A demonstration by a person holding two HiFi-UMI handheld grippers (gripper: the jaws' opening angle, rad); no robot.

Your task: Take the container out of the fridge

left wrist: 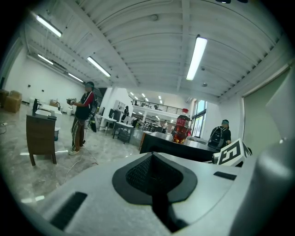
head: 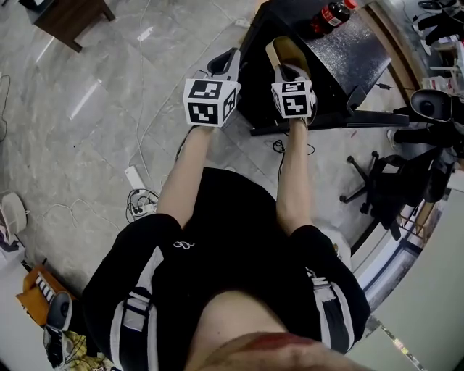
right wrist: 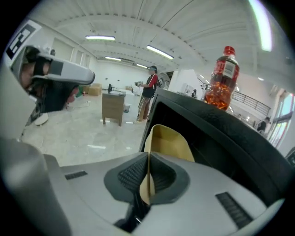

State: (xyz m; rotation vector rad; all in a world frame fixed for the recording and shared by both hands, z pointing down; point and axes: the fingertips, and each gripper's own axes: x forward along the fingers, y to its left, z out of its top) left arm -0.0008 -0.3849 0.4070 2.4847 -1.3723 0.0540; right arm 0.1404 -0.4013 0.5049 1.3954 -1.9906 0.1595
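Note:
A tan paper container is pinched by one wall between the jaws of my right gripper, which is shut on it. It hangs in front of the dark front of the black fridge. From the head view, the container sticks out past the right gripper, just beside the fridge. My left gripper hovers to its left over the floor. Its jaws are shut with nothing between them.
A red cola bottle stands on the fridge top. Cables and a power strip lie on the floor at the left. An office chair is at the right, a wooden table far left. A person stands further off.

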